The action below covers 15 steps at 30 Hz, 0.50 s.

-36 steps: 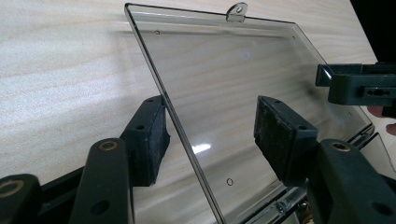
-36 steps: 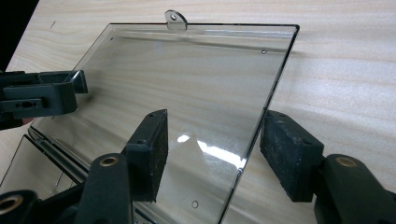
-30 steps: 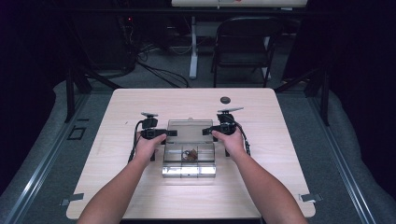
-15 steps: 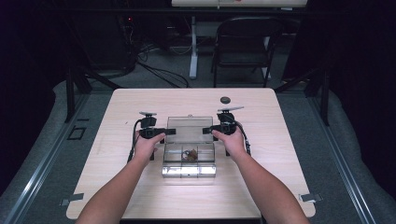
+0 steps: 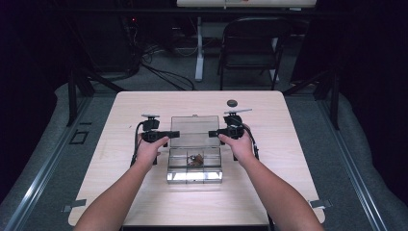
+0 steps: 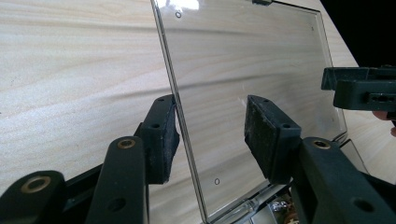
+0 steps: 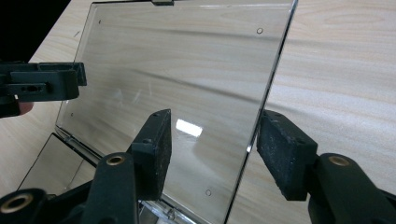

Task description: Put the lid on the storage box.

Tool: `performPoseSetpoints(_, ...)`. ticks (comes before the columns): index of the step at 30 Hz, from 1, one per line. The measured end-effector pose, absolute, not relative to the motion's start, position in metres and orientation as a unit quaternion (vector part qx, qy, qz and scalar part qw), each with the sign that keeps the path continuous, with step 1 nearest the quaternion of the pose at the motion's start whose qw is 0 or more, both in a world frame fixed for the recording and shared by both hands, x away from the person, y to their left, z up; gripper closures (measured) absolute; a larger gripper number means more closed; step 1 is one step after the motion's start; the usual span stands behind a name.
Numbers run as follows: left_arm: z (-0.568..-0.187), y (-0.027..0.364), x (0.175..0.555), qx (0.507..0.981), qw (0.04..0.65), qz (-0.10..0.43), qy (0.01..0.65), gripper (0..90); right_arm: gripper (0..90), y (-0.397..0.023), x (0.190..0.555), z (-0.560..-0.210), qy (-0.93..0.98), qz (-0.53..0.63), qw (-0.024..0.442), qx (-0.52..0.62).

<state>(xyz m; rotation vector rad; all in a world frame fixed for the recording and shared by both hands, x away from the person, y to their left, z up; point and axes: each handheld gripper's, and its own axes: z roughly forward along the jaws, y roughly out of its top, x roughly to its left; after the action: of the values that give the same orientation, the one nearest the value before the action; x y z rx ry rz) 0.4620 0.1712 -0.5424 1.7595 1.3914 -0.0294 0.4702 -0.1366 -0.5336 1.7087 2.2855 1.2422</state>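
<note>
A clear plastic compartment box (image 5: 195, 176) sits mid-table with its lid (image 5: 195, 129) raised and tilted back. A small brown item (image 5: 195, 159) lies in its middle compartment. My left gripper (image 5: 174, 134) points inward at the lid's left edge. In the left gripper view its pads (image 6: 163, 140) straddle that edge (image 6: 187, 140), and the far pad stands apart from the plastic. My right gripper (image 5: 213, 133) straddles the lid's right edge (image 7: 261, 102) with gaps on both sides. Both pairs of jaws have just been closing, the left more. Neither presses on the lid.
A small dark round object (image 5: 232, 102) lies on the table behind the right gripper. The wooden table (image 5: 144, 202) has bare room in front and on both sides. A folding chair (image 5: 250, 43) and cables stand beyond the far edge.
</note>
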Motion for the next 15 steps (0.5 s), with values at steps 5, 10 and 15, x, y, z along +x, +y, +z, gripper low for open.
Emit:
performPoseSetpoints(5,-0.538,0.172,0.46,0.707,0.438,-0.007,0.554,54.3,46.1,-0.137,0.467,-0.529,0.735,0.404,0.02,0.544)
performPoseSetpoints(10,-0.534,0.172,0.457,0.708,0.444,-0.003,0.549,54.9,46.2,-0.138,0.463,-0.524,0.738,0.408,0.025,0.538)
performPoseSetpoints(15,-0.527,0.17,0.455,0.719,0.438,0.008,0.54,55.2,46.3,-0.139,0.461,-0.52,0.738,0.41,0.026,0.534)
